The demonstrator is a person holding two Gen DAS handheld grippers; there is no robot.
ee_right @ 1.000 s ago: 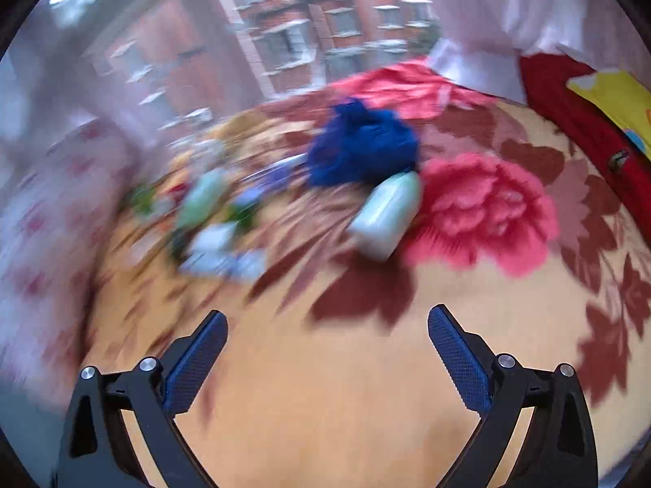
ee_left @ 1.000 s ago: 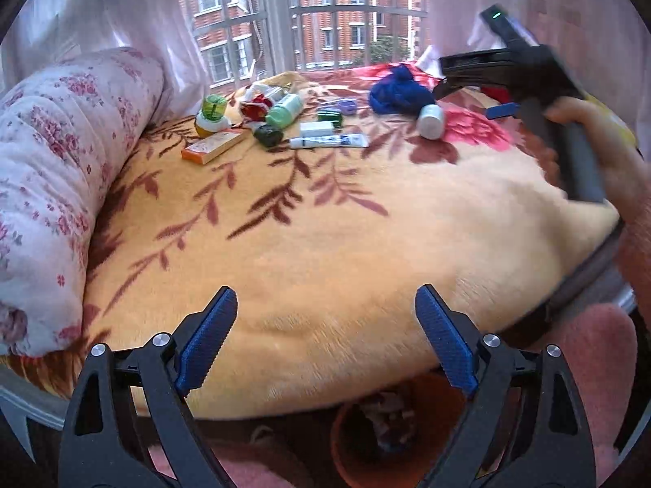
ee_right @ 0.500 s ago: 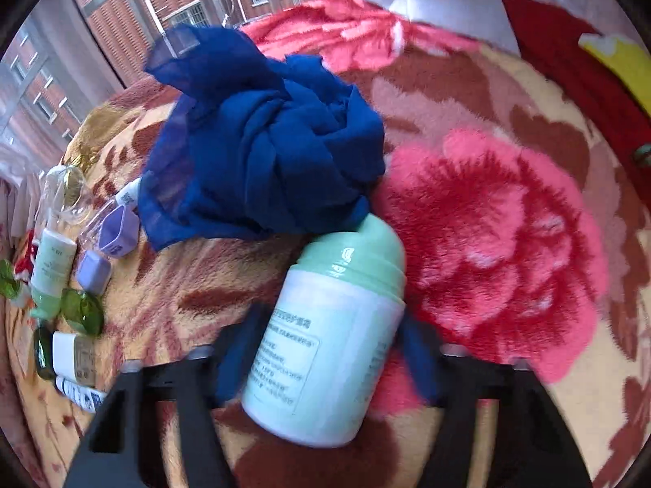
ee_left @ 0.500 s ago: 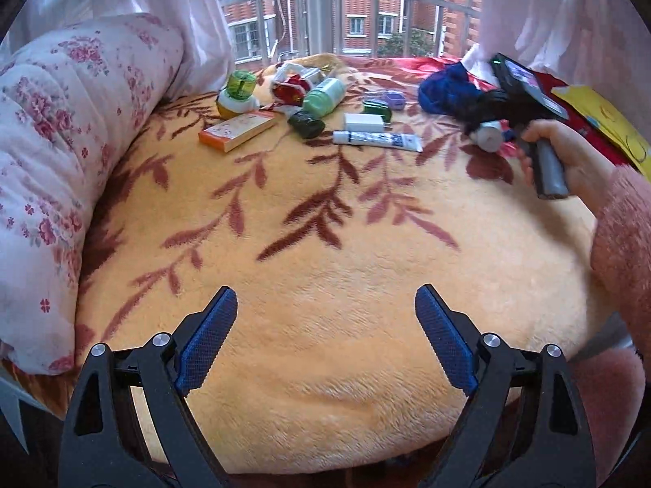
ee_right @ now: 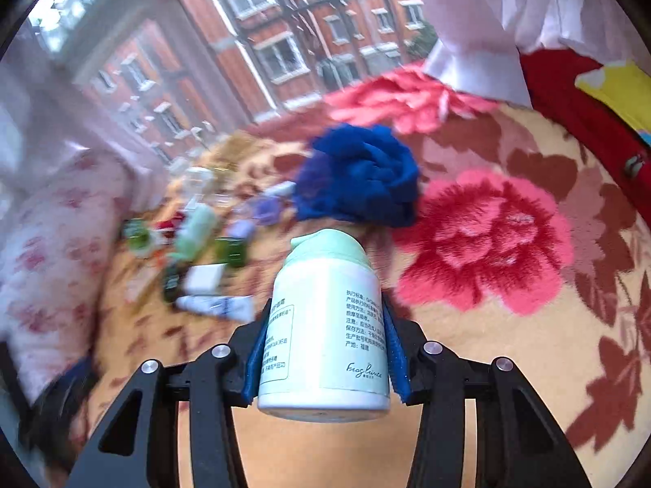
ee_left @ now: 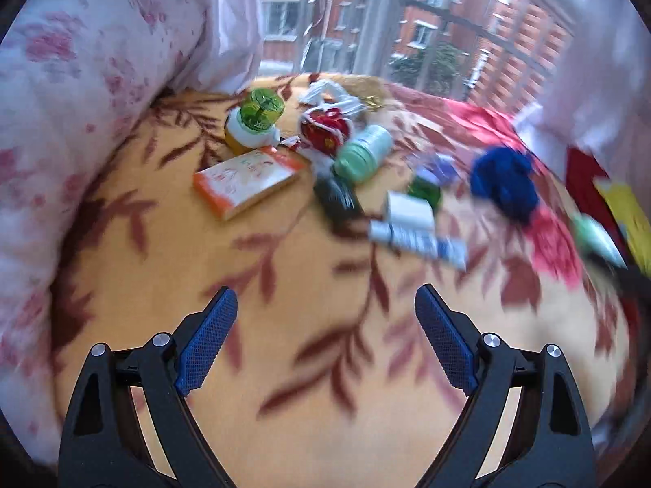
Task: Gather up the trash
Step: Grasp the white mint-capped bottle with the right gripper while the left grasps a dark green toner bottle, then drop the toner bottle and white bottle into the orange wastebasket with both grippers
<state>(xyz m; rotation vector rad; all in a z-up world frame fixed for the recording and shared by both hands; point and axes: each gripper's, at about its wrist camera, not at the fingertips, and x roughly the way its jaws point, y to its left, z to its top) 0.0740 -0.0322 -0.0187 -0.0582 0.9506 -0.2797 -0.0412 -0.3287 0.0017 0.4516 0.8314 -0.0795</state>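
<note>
Pale-green-capped white bottle (ee_right: pixel 325 325) sits clamped in my right gripper (ee_right: pixel 325 349), jaws having just closed on its sides, lifted above the floral blanket (ee_right: pixel 508 345) on the bed. Blue cloth (ee_right: pixel 358 175) lies just beyond it. My left gripper (ee_left: pixel 325 341) hangs over bare blanket, jaws wide with nothing between them. Remaining litter clusters near the window: orange box (ee_left: pixel 248 181), toothpaste tube (ee_left: pixel 419 240), green-lidded jar (ee_left: pixel 256 122).

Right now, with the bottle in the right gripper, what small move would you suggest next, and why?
Probably lift the white bottle clear of the blanket: the right gripper, whose jaws have just been closing, clamps it on both sides, and no bin is in view.
</note>
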